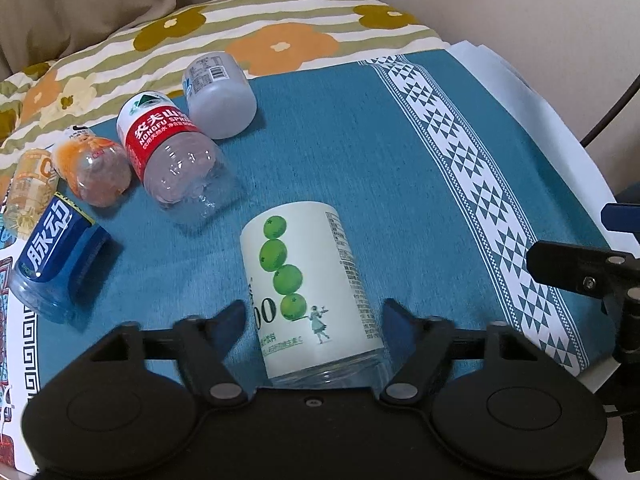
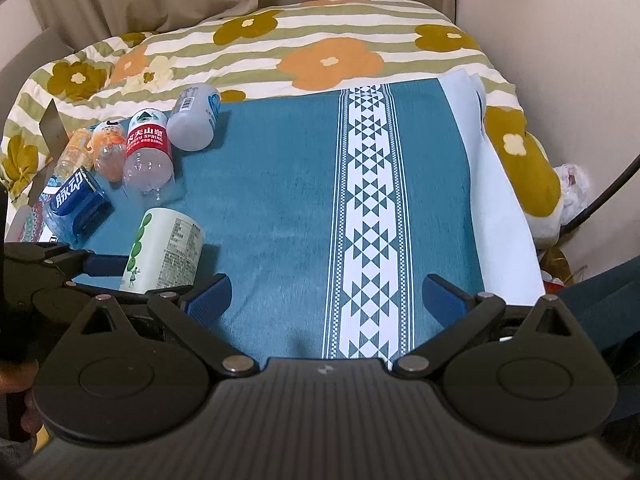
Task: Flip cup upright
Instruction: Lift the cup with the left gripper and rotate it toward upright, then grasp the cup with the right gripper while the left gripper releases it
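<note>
Teal cloth [image 1: 360, 152] with a white patterned band is spread over a floral quilt [image 1: 280, 28], curtain behind. Left gripper [image 1: 314, 316] is seen spread wide, blue pads either side of the cup [image 1: 308, 292]; no contact can be made out on either pad, so it is released. Cup is a cut-off bottle with a pale green label of stacked limes, lying tilted on the cloth with its clear end toward the gripper body at 6 o'clock and its far end at 12. From the right wrist view the same cup [image 2: 166, 250] is seen at 9 o'clock, one left-gripper pad touching or just beside its near flank. Right gripper [image 2: 326, 300] is held wide apart over bare cloth, nothing between the pads. At 10 to 11 o'clock of the cup a row of cut bottles is laid: blue-label bottle [image 1: 60, 264], orange bottle [image 1: 94, 172], red-label bottle [image 1: 172, 156], grey bottle [image 1: 218, 94]
</note>
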The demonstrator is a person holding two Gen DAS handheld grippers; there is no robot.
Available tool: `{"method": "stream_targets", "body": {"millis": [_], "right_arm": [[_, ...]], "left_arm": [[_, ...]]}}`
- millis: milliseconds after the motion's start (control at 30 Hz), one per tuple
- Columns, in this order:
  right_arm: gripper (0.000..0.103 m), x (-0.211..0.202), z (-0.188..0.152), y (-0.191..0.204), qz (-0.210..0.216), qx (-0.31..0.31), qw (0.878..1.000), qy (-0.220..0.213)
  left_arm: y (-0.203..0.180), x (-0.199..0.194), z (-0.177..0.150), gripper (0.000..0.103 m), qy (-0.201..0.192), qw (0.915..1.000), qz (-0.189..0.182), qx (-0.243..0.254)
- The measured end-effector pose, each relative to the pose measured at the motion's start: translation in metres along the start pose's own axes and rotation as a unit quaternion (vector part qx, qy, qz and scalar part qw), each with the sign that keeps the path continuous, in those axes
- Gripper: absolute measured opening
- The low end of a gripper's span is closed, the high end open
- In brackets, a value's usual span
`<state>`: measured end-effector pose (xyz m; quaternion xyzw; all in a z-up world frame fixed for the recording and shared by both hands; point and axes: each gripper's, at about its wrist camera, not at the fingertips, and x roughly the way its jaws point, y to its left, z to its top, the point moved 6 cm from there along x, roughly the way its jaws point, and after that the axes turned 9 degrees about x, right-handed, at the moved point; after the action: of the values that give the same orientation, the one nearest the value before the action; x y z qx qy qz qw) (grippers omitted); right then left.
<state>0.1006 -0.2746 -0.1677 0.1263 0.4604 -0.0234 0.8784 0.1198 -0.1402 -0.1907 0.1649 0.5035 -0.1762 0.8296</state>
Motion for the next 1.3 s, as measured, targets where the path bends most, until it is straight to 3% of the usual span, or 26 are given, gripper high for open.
{"method": "stream_targets", "body": {"millis": [333, 667, 1000, 1300], "right_arm": [[0.103, -0.007, 0.001, 0.000, 0.003, -0.001, 1.000, -0.012], [0.103, -0.025, 0.013, 0.002, 0.014, -0.014, 1.000, -0.021], [0.103, -0.013, 0.037, 0.040, 0.056, -0.014, 0.997, 0.057], [0.103, 0.048, 0.046, 0.080, 0.059, 0.021, 0.986, 0.152]], "left_arm": [[-0.002, -0.015, 0.002, 0.096, -0.025, 0.9996, 0.007, -0.009], [0.001, -0.060, -0.007, 0.103, -0.054, 0.9975, 0.012, -0.045], [0.044, -0.096, -0.035, 0.103, -0.048, 0.9950, 0.024, -0.084], [0.094, -0.103, -0.064, 0.103, -0.053, 0.9936, 0.031, -0.095]]}}
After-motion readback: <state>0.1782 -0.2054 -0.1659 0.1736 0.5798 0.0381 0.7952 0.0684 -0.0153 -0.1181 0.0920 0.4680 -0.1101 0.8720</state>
